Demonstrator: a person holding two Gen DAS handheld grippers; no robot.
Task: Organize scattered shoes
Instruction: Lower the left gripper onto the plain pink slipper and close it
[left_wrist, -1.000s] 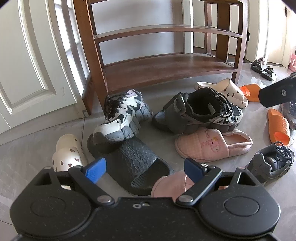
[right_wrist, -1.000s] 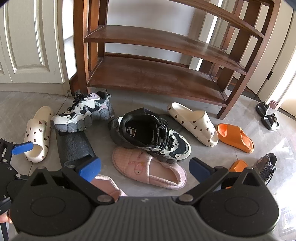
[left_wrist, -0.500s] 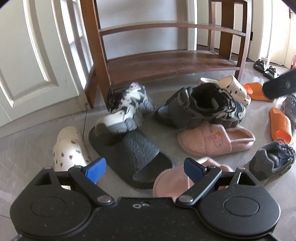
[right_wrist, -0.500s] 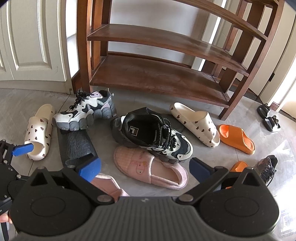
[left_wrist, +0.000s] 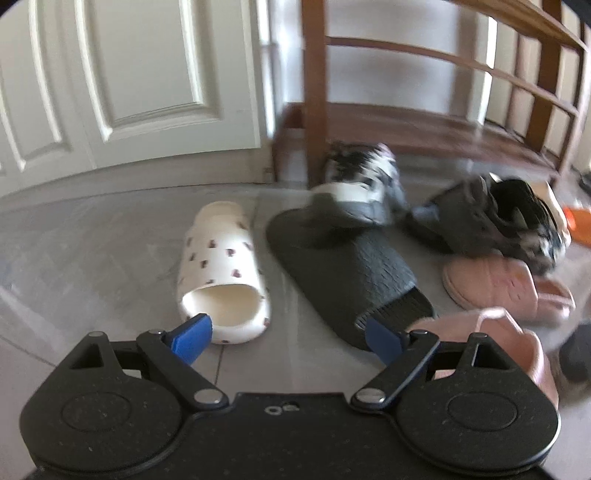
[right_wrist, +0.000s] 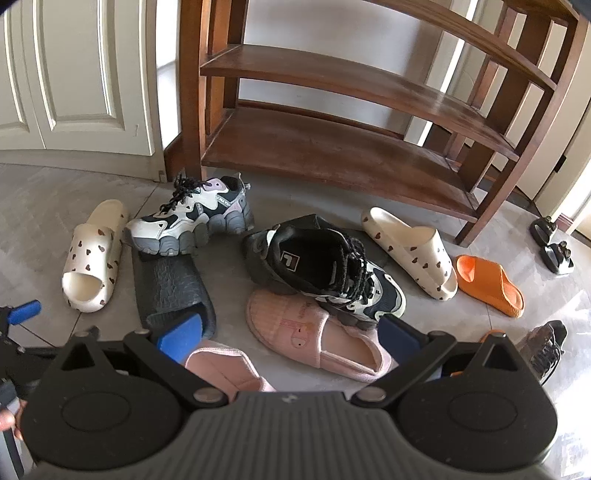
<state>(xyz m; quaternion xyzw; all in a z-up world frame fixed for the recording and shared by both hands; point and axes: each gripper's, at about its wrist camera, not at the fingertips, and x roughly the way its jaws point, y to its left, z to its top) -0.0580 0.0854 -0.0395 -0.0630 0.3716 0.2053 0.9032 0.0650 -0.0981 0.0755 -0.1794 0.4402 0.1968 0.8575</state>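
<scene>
Both the left gripper (left_wrist: 284, 338) and right gripper (right_wrist: 291, 334) hover with jaws wide apart, holding nothing, before the bare wooden shoe rack (right_wrist: 332, 155), shoes scattered on the floor (right_wrist: 37, 206) in front of it.

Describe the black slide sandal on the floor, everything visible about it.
The black slide sandal lies flat on the grey tiled floor, sole down, its open toe end nearest the cameras. Its wide strap has a cracked, scaly texture and looks like moulded rubber or foam. The white and black chunky sneaker rests on its heel end. The cream heart-print slide lies beside it, apart. In the left wrist view it appears blurred. Neither gripper touches it.
</scene>
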